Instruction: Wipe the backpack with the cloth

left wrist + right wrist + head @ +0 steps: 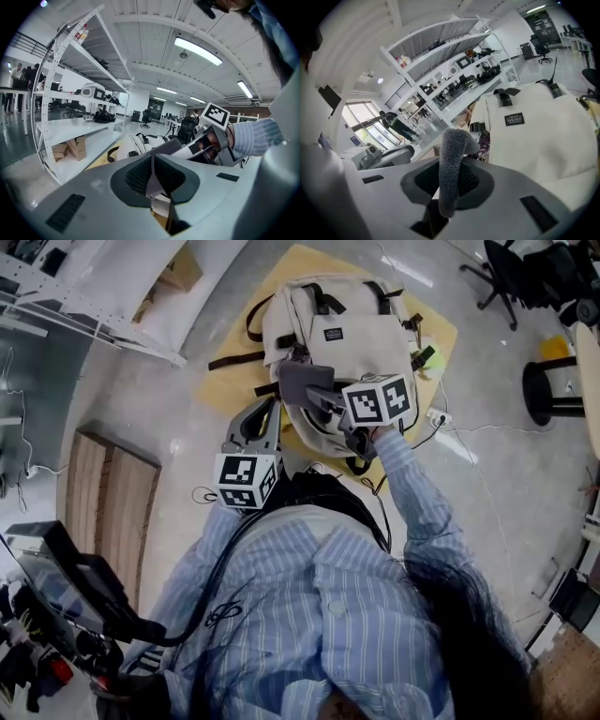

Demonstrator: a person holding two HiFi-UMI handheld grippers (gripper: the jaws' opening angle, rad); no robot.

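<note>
The right arm (419,505), in a striped sleeve, reaches forward and inward. The right gripper (321,397) has its jaws clamped on a grey cloth (451,161), which stands up from between them. The left arm (204,554) is drawn in closer to the body. The left gripper (263,414) sits just beside the right; its jaws seem to meet, though a thin pale strip may lie between them.

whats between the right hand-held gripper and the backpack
The grey cloth, clamped in the right hand-held gripper, with the backpack just beyond; clearest in the right gripper view.
</note>
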